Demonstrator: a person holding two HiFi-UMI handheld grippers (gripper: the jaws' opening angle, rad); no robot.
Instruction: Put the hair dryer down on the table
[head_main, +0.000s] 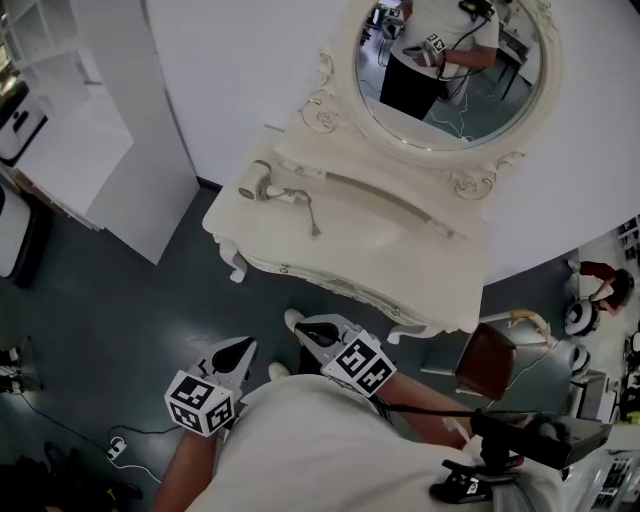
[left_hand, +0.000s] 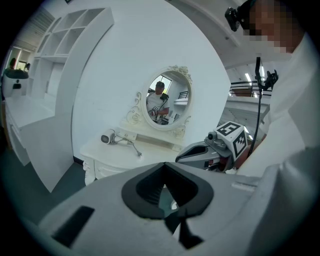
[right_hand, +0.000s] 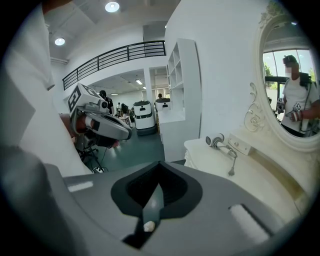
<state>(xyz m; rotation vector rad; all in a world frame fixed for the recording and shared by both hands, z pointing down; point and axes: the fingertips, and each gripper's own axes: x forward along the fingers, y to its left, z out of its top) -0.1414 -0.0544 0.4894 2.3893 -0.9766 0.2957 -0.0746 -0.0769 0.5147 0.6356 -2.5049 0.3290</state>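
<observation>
A white hair dryer (head_main: 258, 182) lies on its side at the left end of the cream dressing table (head_main: 380, 250), its cord and plug (head_main: 308, 210) trailing to the right. It also shows small in the left gripper view (left_hand: 108, 136) and the right gripper view (right_hand: 216, 141). Both grippers hang close to the person's body, well short of the table. My left gripper (head_main: 243, 345) is shut and holds nothing, and so is my right gripper (head_main: 303, 328). In their own views, the left gripper (left_hand: 167, 192) and right gripper (right_hand: 152, 197) show nothing between the jaws.
An oval mirror (head_main: 450, 70) in an ornate frame stands on the table's back edge. A white shelf unit (head_main: 90, 130) stands to the left. A brown chair (head_main: 490, 360) sits at the table's right corner. A power strip and cables (head_main: 115, 445) lie on the dark floor.
</observation>
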